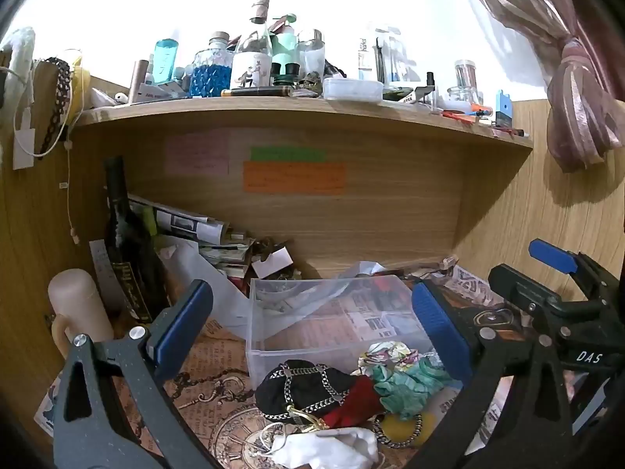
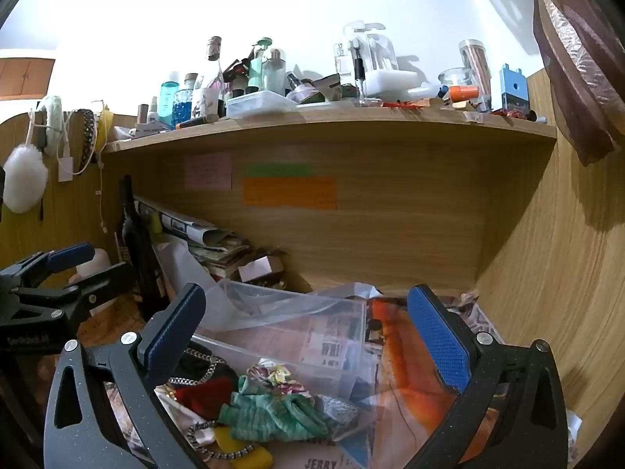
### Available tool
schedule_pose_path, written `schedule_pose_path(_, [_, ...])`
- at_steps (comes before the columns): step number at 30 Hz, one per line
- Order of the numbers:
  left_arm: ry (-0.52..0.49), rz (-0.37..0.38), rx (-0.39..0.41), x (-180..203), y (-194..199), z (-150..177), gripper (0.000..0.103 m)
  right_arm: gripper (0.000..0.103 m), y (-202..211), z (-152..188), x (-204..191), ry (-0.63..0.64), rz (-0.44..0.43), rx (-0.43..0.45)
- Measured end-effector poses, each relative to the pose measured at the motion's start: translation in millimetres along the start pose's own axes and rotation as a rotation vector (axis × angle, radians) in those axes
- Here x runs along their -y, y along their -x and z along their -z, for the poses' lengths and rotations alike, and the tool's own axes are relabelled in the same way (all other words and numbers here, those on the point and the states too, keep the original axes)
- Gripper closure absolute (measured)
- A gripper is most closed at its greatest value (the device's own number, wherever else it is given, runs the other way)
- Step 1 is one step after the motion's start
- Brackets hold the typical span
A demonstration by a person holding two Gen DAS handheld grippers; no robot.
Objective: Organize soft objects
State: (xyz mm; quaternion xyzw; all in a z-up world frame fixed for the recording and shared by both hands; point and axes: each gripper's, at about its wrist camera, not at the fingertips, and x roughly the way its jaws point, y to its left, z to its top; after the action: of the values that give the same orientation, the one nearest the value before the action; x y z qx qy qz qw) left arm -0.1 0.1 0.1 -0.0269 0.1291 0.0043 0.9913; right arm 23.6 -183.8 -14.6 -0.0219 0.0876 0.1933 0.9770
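Both tools spread, empty | green cloth (image 2: 273, 416) long axis left-right before bin (image 1: 312, 312)

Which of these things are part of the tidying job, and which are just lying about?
Job:
green cloth
floral cloth
red cloth
black pouch
white cloth
clear bin
left tool
right tool

Lying about:
wine bottle
shelf bottles
newspapers
sticky notes
curtain

both grippers — left (image 1: 312, 328), right (image 2: 308, 332) — jaws spread wide, empty.
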Motion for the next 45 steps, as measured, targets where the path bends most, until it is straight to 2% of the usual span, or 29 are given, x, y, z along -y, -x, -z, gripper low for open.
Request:
schedule_pose_path(9, [-0.024,-0.002,0.034,1.5,7.9,-1.2,0.0,0.0,-1.0,-0.8,-0.5,0.003,-0.001,0.004])
schedule_pose_path(45, [-0.026,-0.003,0.04,6.6,4.1,-2.1,0.0,0.0,2.8,-1.2,-1.2,-0.026,-0.016,0.002])
